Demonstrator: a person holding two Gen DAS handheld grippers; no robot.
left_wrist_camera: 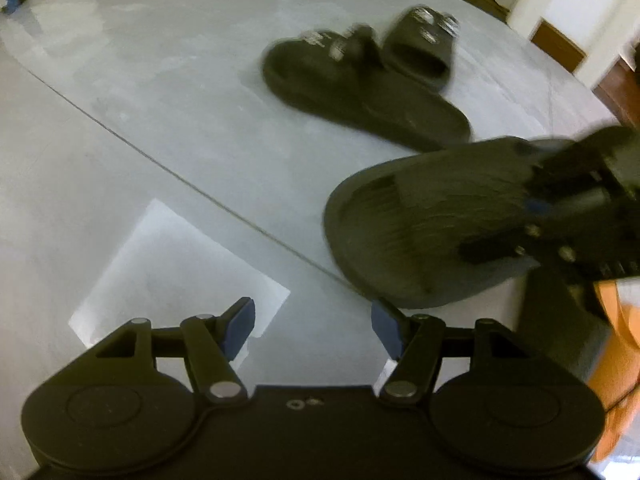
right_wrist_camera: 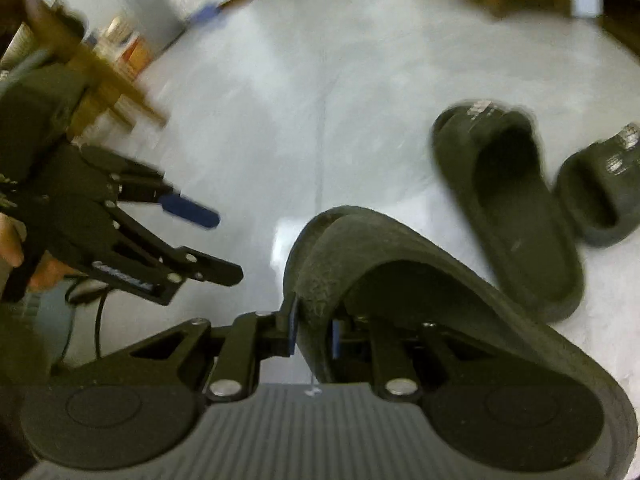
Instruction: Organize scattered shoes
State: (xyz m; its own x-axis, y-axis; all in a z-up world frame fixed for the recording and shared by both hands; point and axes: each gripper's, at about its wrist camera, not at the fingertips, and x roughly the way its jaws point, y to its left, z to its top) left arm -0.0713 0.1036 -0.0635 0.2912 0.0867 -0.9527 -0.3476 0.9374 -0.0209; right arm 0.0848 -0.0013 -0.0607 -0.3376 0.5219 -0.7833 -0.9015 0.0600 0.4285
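1. Since your right gripper [right_wrist_camera: 314, 330] is already pinched tight on the sidewall of a black slipper [right_wrist_camera: 400, 280], you're in the carry step, I'd say: one shoe grabbed, not yet parked anywhere.
2. That slipper looks to be hanging off the floor, tilted up on its edge. Its long axis runs away from the gripper, so from the left camera it stretches roughly right to left, with the rounded free end [left_wrist_camera: 340, 216] pointing toward the floor seam. Heel or toe? Can't say, too blurry.
3. Your left gripper [left_wrist_camera: 312, 328] is spread wide with nothing between the pads, hovering just beside the held slipper.
4. Further out, two more black slippers sit on the grey floor [left_wrist_camera: 160, 120]: a long one [left_wrist_camera: 360, 96] lying flat, and a second one [left_wrist_camera: 424, 46] right next to it at its far end, maybe touching.
5. Next move probably means swinging the held one over beside a mate and lining up the long axes. Watch that thin edge grip; it could twist.
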